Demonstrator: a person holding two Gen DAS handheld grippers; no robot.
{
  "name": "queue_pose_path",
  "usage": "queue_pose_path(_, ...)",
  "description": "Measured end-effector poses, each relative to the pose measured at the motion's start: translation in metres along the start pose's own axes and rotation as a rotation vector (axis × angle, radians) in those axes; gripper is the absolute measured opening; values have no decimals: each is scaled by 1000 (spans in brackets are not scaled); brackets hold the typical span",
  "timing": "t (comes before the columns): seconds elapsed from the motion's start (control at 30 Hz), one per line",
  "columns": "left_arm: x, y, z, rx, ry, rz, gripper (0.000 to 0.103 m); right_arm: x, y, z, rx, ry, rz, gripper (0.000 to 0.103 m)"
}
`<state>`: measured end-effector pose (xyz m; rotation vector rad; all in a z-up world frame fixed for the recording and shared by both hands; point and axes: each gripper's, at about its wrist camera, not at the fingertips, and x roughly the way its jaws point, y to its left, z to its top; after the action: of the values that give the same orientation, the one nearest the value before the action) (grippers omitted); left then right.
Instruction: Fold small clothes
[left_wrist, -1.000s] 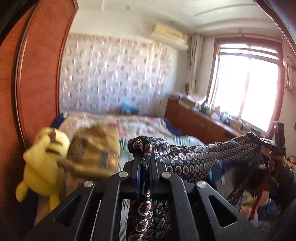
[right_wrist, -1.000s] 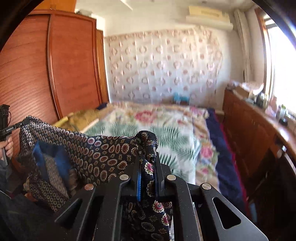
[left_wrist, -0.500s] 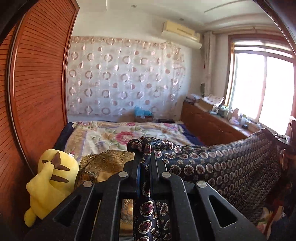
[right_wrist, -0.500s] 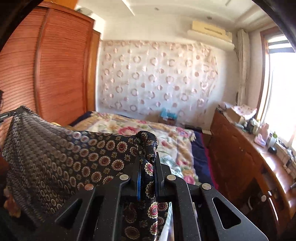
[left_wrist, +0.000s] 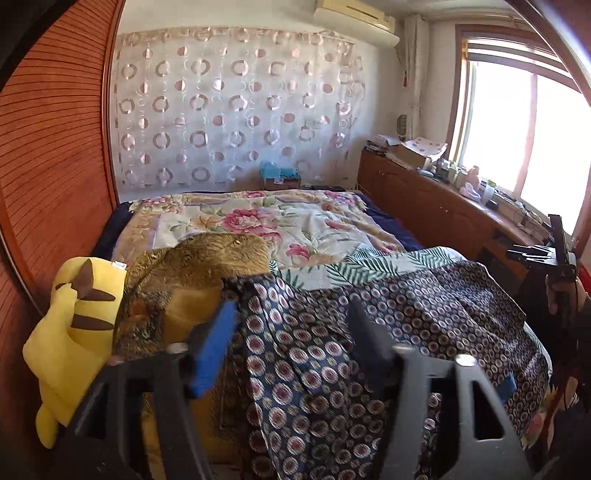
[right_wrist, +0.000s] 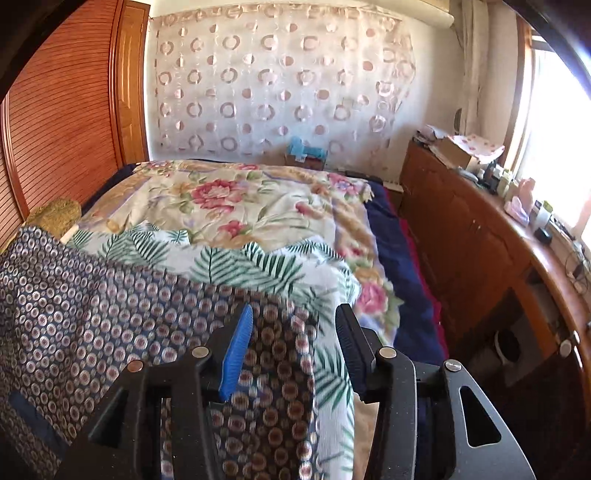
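The small garment (left_wrist: 424, 314) is dark navy cloth printed with rings and rosettes. It lies spread across the near end of the bed, one edge draped over the front. My left gripper (left_wrist: 291, 332) hovers over its left corner with jaws opening. The cloth lies below the blue pad (left_wrist: 214, 343), not pinched. In the right wrist view the garment (right_wrist: 103, 306) fills the lower left. My right gripper (right_wrist: 293, 332) stands over its right corner, jaws opening, pads off the cloth. A hand (left_wrist: 557, 295) holding that gripper shows at the right edge of the left wrist view.
A floral bedspread (left_wrist: 277, 221) and a palm-leaf sheet (right_wrist: 240, 266) cover the bed. A yellow plush toy (left_wrist: 74, 325) and a gold cushion (left_wrist: 192, 273) sit at the left, against a wooden wardrobe (left_wrist: 48, 166). A cluttered wooden sideboard (right_wrist: 480, 229) runs under the window on the right.
Both grippers came down toward the bed and opened, letting go of the garment. It hung stretched between them before and now lies on the bed.
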<state>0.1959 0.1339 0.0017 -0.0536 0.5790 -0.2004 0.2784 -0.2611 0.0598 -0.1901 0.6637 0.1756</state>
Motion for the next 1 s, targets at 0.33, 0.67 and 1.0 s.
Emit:
queue_pose_path(0.33,-9,-16,-44,-23,55,12,80,-39,-51,-56,76,28,70,62)
queue_pose_path(0.67,-8,6,-94,-108,129,57,80,-33,-93,-74,191,95,46,62)
queue_pose_path(1.0,-18,13,-104,-122,123,83,80,-20,-73,-72,94,148,39,32)
